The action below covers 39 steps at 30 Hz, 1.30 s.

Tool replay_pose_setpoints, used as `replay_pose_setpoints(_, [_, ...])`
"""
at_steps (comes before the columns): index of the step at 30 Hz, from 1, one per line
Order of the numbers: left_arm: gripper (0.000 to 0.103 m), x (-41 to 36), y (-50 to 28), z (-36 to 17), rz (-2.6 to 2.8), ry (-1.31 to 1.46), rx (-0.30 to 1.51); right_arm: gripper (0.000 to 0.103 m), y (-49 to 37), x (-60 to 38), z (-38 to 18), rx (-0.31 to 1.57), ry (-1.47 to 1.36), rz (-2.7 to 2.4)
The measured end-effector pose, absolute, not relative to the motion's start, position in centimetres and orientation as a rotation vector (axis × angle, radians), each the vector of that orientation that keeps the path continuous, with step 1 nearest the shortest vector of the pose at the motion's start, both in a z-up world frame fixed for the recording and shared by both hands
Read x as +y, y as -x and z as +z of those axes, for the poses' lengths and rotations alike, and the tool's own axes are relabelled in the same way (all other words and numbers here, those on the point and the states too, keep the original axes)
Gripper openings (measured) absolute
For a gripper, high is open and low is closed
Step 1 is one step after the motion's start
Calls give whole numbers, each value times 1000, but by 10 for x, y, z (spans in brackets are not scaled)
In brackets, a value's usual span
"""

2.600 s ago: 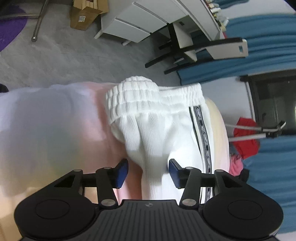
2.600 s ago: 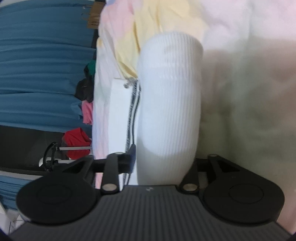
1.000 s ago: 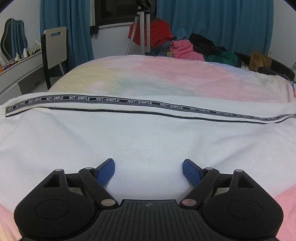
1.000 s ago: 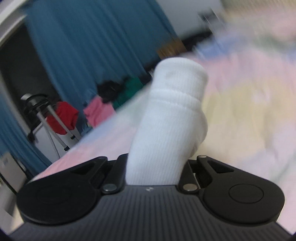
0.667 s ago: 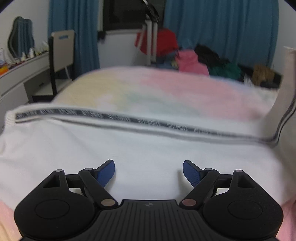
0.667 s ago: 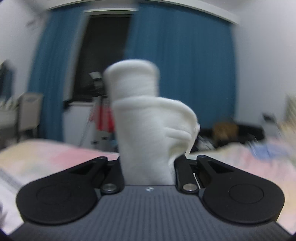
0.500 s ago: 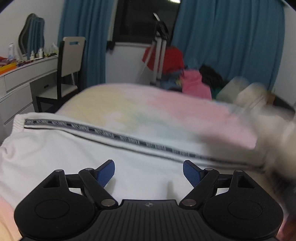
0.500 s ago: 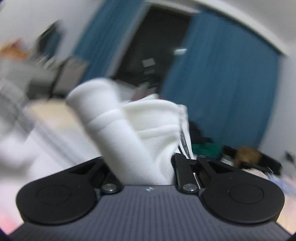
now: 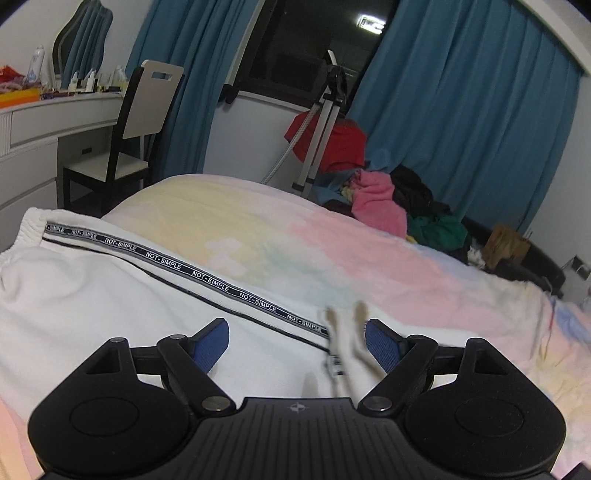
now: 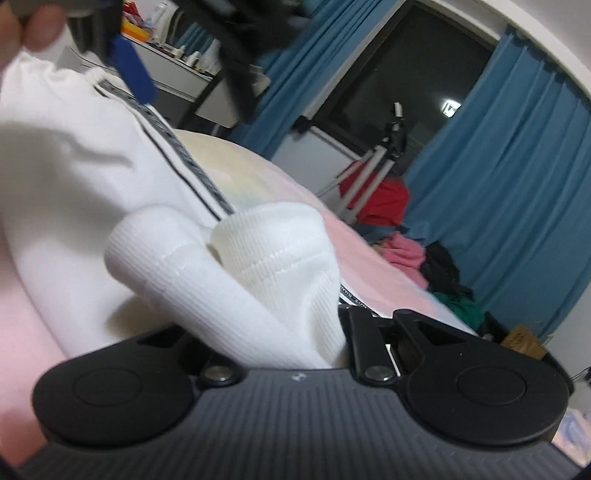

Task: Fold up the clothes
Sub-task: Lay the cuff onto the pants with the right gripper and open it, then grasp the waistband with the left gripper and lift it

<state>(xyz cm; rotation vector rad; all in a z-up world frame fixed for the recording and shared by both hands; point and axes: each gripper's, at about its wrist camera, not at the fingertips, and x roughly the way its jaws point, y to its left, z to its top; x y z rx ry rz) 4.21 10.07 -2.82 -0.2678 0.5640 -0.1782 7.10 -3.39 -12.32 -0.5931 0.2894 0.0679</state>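
**Mia:** Two grabbers, and they are not doing the same thing. The left gripper (image 9: 295,341) has its blue pads (image 9: 211,345) spread wide apart. Nothing is pinched between them. It floats just above the white pants (image 9: 92,295).

**Ben:** Where are the pants?

**Mia:** They lie flat on the bed (image 9: 369,258), on the side near the chair (image 9: 136,122). A black stripe (image 9: 184,267) with little words runs along them, on the edge facing the clothes pile (image 9: 384,206).

**Ben:** And the right gripper (image 10: 277,332)?

**Mia:** It is squeezed tight on the ribbed cuff (image 10: 236,280) of the pants. The cuff is bunched up and sticks out in front of it. The rest of the white cloth hangs toward the bed.

**Ben:** What is at the top corner there?

**Mia:** A fingertip (image 10: 40,27) and a blue pad of the other grabber, blurry, over the pants.

**Ben:** What is past the bed?

**Mia:** Blue curtains (image 9: 461,110) and a silver tripod (image 9: 321,122), just beside the clothes pile.
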Motion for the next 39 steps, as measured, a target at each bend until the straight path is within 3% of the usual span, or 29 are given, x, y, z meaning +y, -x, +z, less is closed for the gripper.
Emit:
replay_pose_setpoints(4, [83, 106, -45, -34, -202, 317, 592, 18, -78, -25, -121, 326, 538, 72])
replay_pose_setpoints(5, [83, 106, -45, -34, -209, 323, 591, 23, -79, -28, -118, 349, 514, 92])
replay_pose_setpoints(7, [83, 103, -42, -31, -222, 311, 569, 39, -78, -35, -105, 408, 443, 162])
replay_pose_setpoints(9, [83, 97, -38, -28, -238, 287, 549, 71, -68, -43, -91, 450, 373, 230])
replay_pose_setpoints(11, [83, 91, -33, -25, -257, 257, 533, 81, -56, -52, -76, 489, 297, 280])
replay_pose_setpoints(15, [83, 81, -24, -24, -317, 232, 528, 81, -27, -86, -43, 542, 84, 313])
replay_pose_setpoints(19, [83, 73, -14, -27, -404, 241, 549, 81, -15, -125, -26, 464, -23, 182])
replay_pose_setpoints(28, [75, 37, -5, -53, -397, 111, 645, 81, -38, -167, -49, 508, -85, -51])
replay_pose_setpoints(39, [78, 25, -23, -87, -316, 3, 763, 81, -61, -191, -84, 605, -192, -98])
